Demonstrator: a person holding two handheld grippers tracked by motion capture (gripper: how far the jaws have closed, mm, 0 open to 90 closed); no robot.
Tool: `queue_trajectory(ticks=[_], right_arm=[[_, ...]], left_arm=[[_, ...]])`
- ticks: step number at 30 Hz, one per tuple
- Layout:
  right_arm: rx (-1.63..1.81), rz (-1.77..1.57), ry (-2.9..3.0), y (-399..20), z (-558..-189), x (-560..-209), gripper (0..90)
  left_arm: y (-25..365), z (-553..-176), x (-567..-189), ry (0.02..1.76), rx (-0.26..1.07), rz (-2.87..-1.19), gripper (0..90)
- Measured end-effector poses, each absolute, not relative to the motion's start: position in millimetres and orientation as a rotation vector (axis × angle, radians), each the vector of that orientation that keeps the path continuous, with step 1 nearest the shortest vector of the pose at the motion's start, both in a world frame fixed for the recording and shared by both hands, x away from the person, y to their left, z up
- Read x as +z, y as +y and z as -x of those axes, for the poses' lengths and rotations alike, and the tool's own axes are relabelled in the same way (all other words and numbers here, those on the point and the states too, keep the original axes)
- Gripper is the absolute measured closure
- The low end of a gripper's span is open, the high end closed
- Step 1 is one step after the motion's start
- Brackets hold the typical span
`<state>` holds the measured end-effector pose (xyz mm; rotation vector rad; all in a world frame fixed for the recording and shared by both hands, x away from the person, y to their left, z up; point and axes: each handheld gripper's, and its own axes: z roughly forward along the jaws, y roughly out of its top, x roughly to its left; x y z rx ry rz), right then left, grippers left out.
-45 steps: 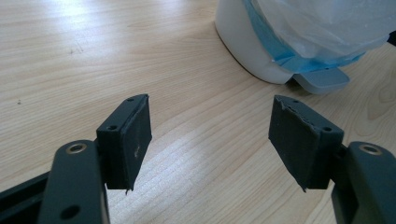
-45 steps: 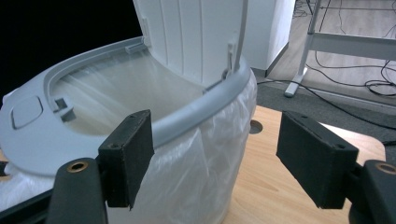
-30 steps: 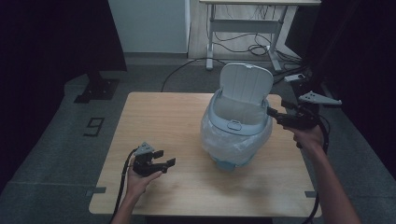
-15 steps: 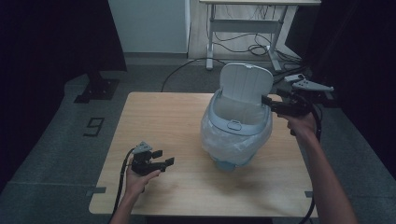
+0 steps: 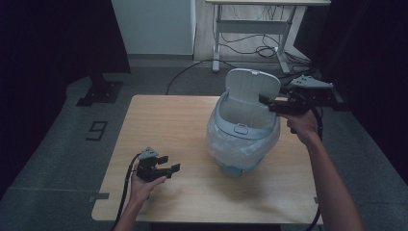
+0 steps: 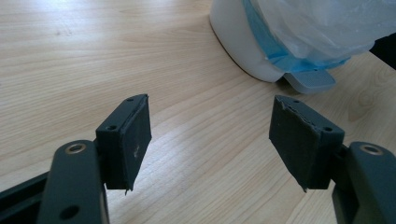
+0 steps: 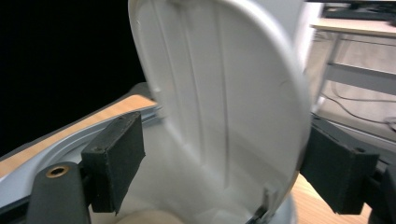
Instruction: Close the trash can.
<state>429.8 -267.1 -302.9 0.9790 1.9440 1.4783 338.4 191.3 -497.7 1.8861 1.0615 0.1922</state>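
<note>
A pale blue-white bin (image 5: pixel 243 139) lined with a clear plastic bag (image 6: pixel 322 23) stands right of centre on the wooden table (image 5: pixel 163 120). Its lid (image 5: pixel 250 89) is raised upright. My right gripper (image 5: pixel 264 102) hovers level at the lid's right edge. Its jaws have just been opening, and in the right gripper view the lid (image 7: pixel 219 93) stands between the pads of this gripper (image 7: pixel 224 158) without either pressing on it. My left gripper (image 5: pixel 168 163) rests low near the table's front left, open and empty (image 6: pixel 210 135), pointing toward the bin's base (image 6: pixel 243 46).
The bin's foot pedal (image 6: pixel 310 80) sticks out at its base toward the left gripper. Behind the table stands a white desk frame (image 5: pixel 250 29) with cables on the floor. A "9" marker (image 5: pixel 97 130) lies on the floor at left. Dark curtains hang on both sides.
My right hand has risen and moved left, from beside the bin's rim to the right edge of the raised lid. The left hand has stayed in place.
</note>
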Motion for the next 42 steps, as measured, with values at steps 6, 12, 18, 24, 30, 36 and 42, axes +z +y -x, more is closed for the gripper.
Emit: queue_trajectory(ticks=[6,12,18,24,30,36,42], right_arm=[[1.477,-0.877,2.059,-264,-409,-311,14.3],[1.479,-0.809,2.137,-250,-385,-329,12.1],[1.446,-0.815,2.176,-234,-382,-335,13.0],[1.324,-0.917,2.12,-218,-390,-333,5.1],[1.391,-0.996,2.143,-219,-396,-328,7.8],[1.335,-1.077,2.066,-226,-405,-329,9.9],[1.278,-1.132,2.036,-220,-403,-328,10.4]], left_arm=[[186,-338,-501,1.062,0.189,-1.911,29.2],[180,-338,-503,1.054,0.179,-1.927,29.2],[180,-338,-503,1.05,0.173,-1.933,29.1],[182,-339,-504,1.058,0.171,-1.929,29.1],[181,-339,-505,1.055,0.161,-1.931,29.2],[180,-341,-508,1.06,0.155,-1.937,29.2],[177,-340,-509,1.058,0.159,-1.948,29.2]])
